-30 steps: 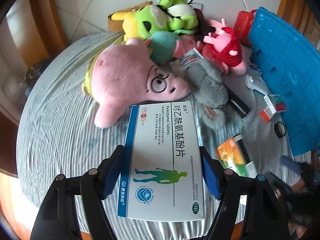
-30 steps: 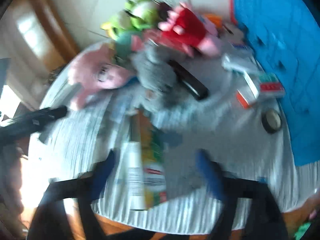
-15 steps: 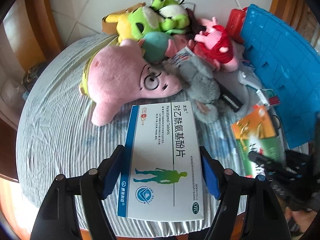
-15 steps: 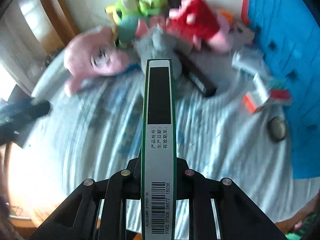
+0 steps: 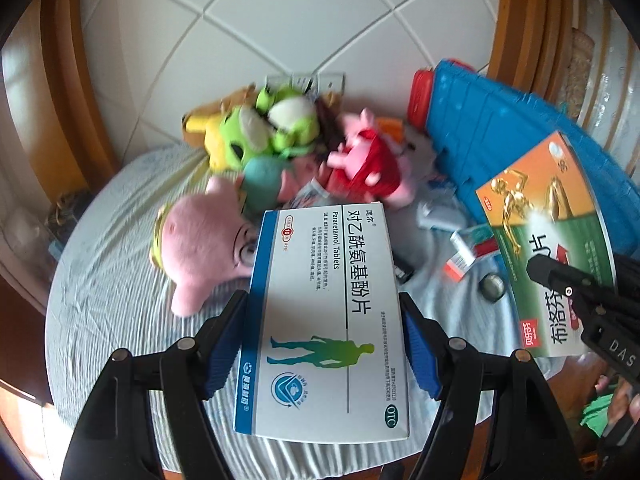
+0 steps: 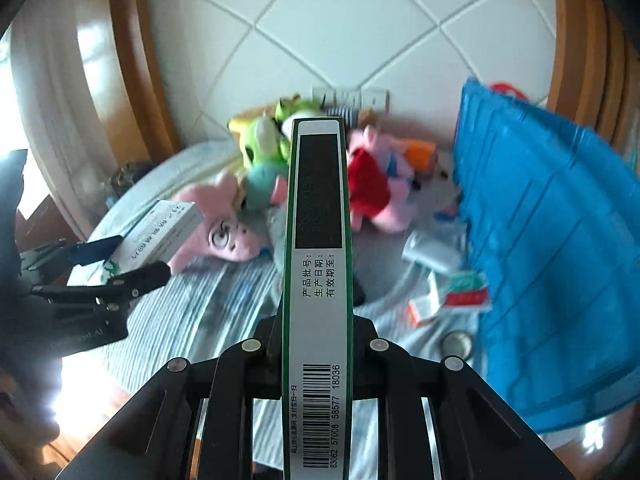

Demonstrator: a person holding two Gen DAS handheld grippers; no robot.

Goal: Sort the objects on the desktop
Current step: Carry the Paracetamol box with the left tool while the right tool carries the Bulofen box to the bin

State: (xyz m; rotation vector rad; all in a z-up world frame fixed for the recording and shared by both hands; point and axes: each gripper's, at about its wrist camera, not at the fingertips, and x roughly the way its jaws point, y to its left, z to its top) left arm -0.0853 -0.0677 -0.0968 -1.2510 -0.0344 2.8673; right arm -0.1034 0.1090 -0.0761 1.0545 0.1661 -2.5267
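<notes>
Your left gripper [image 5: 324,336] jaws grasping the flat white-and-blue paracetamol carton [image 5: 324,320]; your right gripper [image 6: 316,344] jaws clenched on the thin green-edged orange medicine box [image 6: 316,260], both above the striped counter [image 5: 120,280]

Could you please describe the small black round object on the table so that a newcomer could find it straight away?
Start at the big blue crate on the right of the cloth-covered table. Just in front of it lie small red-and-white medicine boxes; nearer still sits the black roll of tape, the only round, dark item there.
</notes>
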